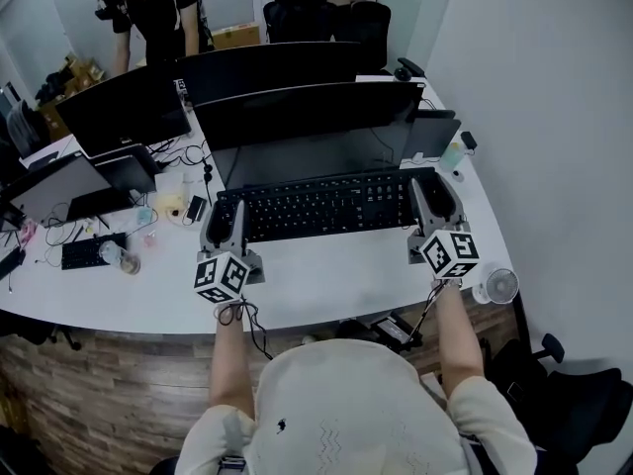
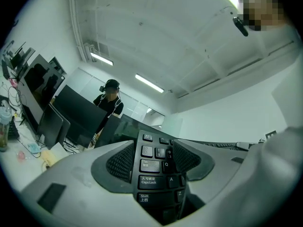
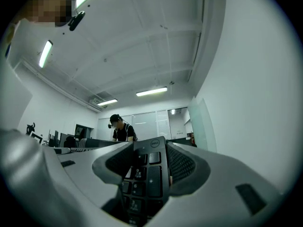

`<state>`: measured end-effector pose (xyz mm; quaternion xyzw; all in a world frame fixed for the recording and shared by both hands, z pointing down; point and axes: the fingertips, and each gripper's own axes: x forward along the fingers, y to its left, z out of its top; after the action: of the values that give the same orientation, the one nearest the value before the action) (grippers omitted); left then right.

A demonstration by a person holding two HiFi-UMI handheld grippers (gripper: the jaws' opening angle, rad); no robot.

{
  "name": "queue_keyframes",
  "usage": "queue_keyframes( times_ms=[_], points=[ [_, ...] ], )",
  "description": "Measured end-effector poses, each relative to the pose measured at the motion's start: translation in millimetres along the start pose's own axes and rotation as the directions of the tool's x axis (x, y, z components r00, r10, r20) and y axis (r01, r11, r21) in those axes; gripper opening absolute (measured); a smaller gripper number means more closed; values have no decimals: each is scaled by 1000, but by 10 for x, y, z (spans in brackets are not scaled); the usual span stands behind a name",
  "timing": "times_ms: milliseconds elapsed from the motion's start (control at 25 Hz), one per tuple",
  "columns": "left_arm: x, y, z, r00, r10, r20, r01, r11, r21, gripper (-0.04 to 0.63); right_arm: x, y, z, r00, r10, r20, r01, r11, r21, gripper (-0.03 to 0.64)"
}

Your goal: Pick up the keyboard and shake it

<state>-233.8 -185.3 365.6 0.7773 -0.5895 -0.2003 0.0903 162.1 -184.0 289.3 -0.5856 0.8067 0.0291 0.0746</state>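
A black keyboard (image 1: 326, 206) spans the space in front of the monitors, gripped at both ends. My left gripper (image 1: 226, 222) is shut on its left end, and the left gripper view shows the Tab, Caps Lock and Shift keys (image 2: 150, 173) between the dark ribbed pads (image 2: 120, 162). My right gripper (image 1: 436, 202) is shut on its right end, where the number-pad keys (image 3: 147, 174) lie between the pads (image 3: 180, 164). Both gripper views look up towards the ceiling, with the keyboard on edge between the jaws. Whether the keyboard touches the desk cannot be told.
Two wide dark monitors (image 1: 316, 117) stand close behind the keyboard on the white curved desk (image 1: 336, 280). A small white fan (image 1: 499, 286) sits at the front right, a small black keyboard (image 1: 87, 251) and cables at the left. A person (image 1: 158, 13) stands behind the desk.
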Motion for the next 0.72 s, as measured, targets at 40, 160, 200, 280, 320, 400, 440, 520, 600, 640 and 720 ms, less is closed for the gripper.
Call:
queue_keyframes(
  times_ms=[40,160,200,280,320,400,440,520,600,640,720],
  points=[
    [5,3,11,1000,-9,11,10,1000,-16,249,-25,40,82,1000,-4,14,5,1000,-25,223],
    [-37,-12,100,997,-42,59,45,997,-55,249,-148,194,343,997,-12,73,20,995,-101,224],
    [-62,-25,142,996,-55,77,60,996,-65,249,-201,247,427,995,-10,101,22,992,-123,224],
    [-99,-52,205,990,-87,107,97,991,-88,250,-308,336,575,987,1,160,26,985,-169,224],
    [-102,-56,206,988,-101,114,113,989,-101,252,-341,359,613,985,4,175,30,982,-187,223],
    [-59,-28,128,990,-102,95,112,987,-116,252,-305,329,568,990,-11,139,37,982,-185,224],
    [-31,-10,76,993,-87,77,95,989,-113,252,-254,292,510,995,-24,99,41,985,-168,224],
    [-18,-16,35,996,-63,67,70,993,-99,252,-216,253,466,997,-36,68,46,987,-156,224],
    [-45,-71,96,993,-74,94,83,992,-98,252,-303,289,570,992,-23,124,46,982,-183,224],
    [-68,-105,152,989,-87,116,99,990,-100,253,-368,322,646,986,-9,166,42,979,-200,224],
    [-129,-151,254,983,-106,150,122,988,-97,256,-461,357,729,976,19,218,27,978,-206,224]
  ],
)
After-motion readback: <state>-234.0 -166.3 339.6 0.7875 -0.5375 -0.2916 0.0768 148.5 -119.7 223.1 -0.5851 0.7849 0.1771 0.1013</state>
